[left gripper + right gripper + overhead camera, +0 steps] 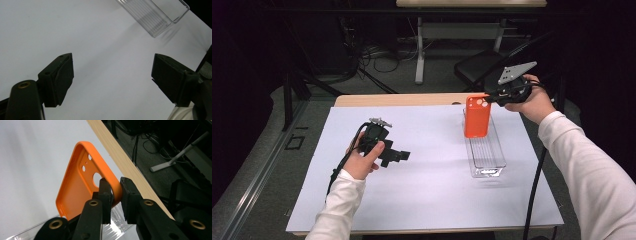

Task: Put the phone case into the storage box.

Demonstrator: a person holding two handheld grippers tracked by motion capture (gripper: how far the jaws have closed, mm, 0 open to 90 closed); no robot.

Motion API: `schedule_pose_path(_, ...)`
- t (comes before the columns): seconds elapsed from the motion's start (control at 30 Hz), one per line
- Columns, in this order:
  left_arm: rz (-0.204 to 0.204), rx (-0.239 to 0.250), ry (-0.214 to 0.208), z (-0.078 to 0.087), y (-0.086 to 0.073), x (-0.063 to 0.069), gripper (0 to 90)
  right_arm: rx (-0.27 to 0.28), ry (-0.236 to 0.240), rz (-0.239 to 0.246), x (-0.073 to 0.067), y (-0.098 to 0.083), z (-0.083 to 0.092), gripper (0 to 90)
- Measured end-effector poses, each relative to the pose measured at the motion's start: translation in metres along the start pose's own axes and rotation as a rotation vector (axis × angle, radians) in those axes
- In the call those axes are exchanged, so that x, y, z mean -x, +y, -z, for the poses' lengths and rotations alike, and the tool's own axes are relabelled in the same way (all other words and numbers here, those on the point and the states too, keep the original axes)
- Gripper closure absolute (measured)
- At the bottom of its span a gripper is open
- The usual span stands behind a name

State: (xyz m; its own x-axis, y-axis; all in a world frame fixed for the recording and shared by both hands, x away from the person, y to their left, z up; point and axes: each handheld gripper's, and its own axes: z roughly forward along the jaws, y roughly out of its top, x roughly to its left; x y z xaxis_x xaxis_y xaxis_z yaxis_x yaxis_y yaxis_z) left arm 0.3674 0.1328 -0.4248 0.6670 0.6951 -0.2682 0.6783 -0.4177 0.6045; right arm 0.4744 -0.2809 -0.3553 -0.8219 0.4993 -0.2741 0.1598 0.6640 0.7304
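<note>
keep the right gripper (115, 195) clenched on the top corner of the orange phone case (477, 116) hanging over the far end of the clear tray (499, 155) at 2 o'clock, lower slowly inside, leave the left gripper (112, 77) wide, grasping nothing, at 9 o'clock.

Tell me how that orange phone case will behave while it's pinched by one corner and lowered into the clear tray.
The orange phone case is a thin open shell, so probably light and somewhat flexible; it may bend a little. The right gripper clamps only its rim by the camera cutout, so it could pivot or swing. The clear tray looks light and smooth-walled; a nudge would likely slide it on the white sheet.
</note>
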Motion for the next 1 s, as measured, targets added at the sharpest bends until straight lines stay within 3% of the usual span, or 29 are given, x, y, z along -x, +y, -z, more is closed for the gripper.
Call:
schedule_pose_path(0.33,0.028,0.03,-0.03,-0.005,-0.008,-0.005,18.6,0.002,-0.039,0.02,0.015,-0.001,-0.008,79.5)
schedule_pose_path(0.63,0.032,0.043,-0.027,-0.001,-0.011,-0.007,18.6,-0.023,-0.038,0.007,0.026,-0.015,-0.017,79.6)
schedule_pose_path(1.0,0.048,0.057,-0.027,0.001,-0.016,-0.009,18.6,-0.007,-0.112,0.018,0.035,-0.028,-0.022,79.5)
